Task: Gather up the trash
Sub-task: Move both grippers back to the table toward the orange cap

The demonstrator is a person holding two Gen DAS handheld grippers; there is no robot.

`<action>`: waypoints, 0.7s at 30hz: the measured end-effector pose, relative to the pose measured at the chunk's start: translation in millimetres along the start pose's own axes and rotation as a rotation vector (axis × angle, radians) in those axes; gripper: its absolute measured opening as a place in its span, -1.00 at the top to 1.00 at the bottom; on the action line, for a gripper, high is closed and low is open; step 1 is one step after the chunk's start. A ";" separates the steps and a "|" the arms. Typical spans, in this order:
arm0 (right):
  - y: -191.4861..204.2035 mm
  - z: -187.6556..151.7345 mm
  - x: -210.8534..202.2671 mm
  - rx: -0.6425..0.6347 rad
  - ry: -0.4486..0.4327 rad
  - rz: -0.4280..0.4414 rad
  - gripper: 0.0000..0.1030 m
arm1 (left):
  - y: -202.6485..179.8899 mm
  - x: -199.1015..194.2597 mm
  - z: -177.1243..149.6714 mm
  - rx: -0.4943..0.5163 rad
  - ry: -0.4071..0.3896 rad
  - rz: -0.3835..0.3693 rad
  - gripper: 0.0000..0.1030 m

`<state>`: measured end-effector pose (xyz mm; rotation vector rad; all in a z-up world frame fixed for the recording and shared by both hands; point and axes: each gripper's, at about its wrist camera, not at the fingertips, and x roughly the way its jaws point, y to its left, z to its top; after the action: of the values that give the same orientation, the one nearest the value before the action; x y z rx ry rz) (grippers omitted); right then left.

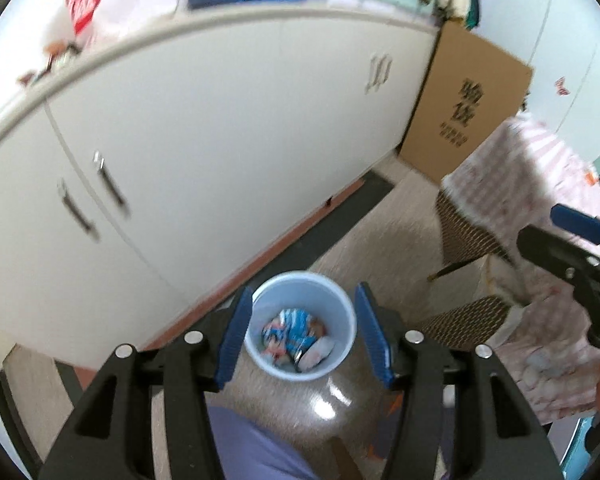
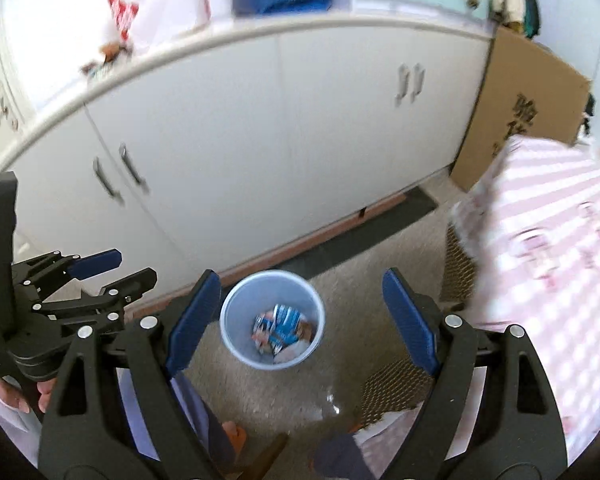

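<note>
Both grippers stand released and empty above the floor. Left gripper (image 1: 304, 334) frames the blue bin (image 1: 300, 326), wrappers (image 1: 294, 336) inside, directly below and ahead; right gripper (image 2: 302, 320) frames it likewise, spread wider. Neither looks clearly nearer.

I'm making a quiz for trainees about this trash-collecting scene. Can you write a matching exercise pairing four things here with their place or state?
Things:
1. bin
2. wrappers
3. cardboard box
4. right tongs

Places or states:
A. leaning at the end of the white cabinet
B. open and holding nothing
C. standing on the floor in front of the cabinet
D. lying inside the bin

Pairs: 1-C, 2-D, 3-A, 4-B
</note>
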<state>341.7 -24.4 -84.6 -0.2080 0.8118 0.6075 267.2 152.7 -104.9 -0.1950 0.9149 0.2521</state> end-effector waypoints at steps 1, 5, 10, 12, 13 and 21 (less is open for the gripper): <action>-6.1 1.5 -8.0 0.004 -0.016 -0.010 -0.59 | -9.7 -8.0 5.6 0.013 -0.025 -0.007 -0.02; -40.4 5.3 -39.0 0.031 -0.079 -0.069 -0.60 | -48.7 -29.0 24.7 0.060 -0.086 -0.043 -0.02; -90.9 -0.6 -69.5 0.097 -0.126 -0.141 -0.61 | -104.0 -40.5 43.5 0.134 -0.130 -0.089 -0.02; -112.8 -4.1 -81.9 0.125 -0.143 -0.181 -0.61 | -126.0 -41.7 48.3 0.160 -0.139 -0.105 -0.02; -123.6 -5.6 -87.3 0.137 -0.148 -0.199 -0.61 | -138.8 -41.8 51.5 0.174 -0.140 -0.121 -0.02; -215.0 -35.1 -128.9 0.280 -0.167 -0.344 -0.63 | -241.8 -36.1 63.8 0.303 -0.141 -0.251 -0.02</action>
<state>376.9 -268.0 -25.4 -0.0372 0.6708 0.1808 366.1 -65.1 -23.6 -0.0097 0.7691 -0.1050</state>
